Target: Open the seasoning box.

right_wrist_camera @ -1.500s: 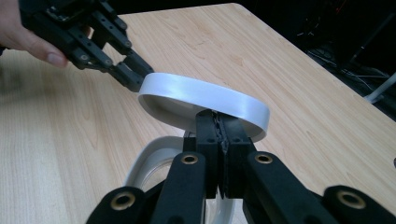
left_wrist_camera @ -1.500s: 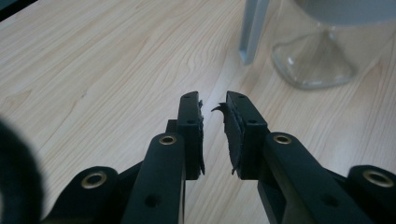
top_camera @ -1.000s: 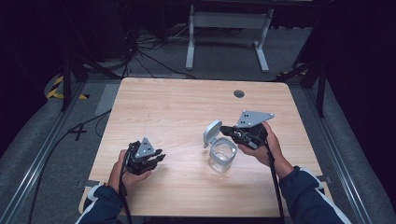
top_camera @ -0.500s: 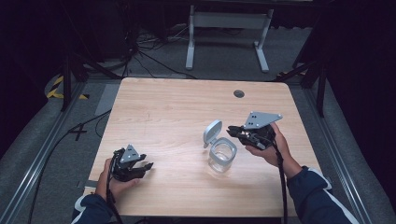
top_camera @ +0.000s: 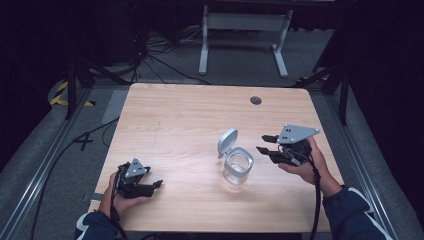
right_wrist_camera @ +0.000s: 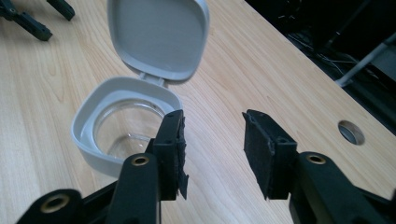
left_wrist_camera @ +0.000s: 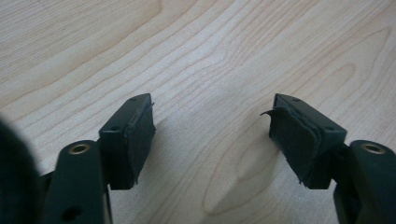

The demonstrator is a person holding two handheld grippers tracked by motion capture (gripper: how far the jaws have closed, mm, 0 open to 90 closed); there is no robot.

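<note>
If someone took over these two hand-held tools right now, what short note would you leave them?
Left tool: open, nothing in it, low at the table's near left corner; jaws have just been opening.
Right tool: open, nothing held, just right of the jar; jaws have just been opening too.
Jar: clear, upright, looks empty, near the table's middle.
Done: the hinged grey lid stands flipped open.
Left: whatever comes next for the open jar; both tools are free.
</note>
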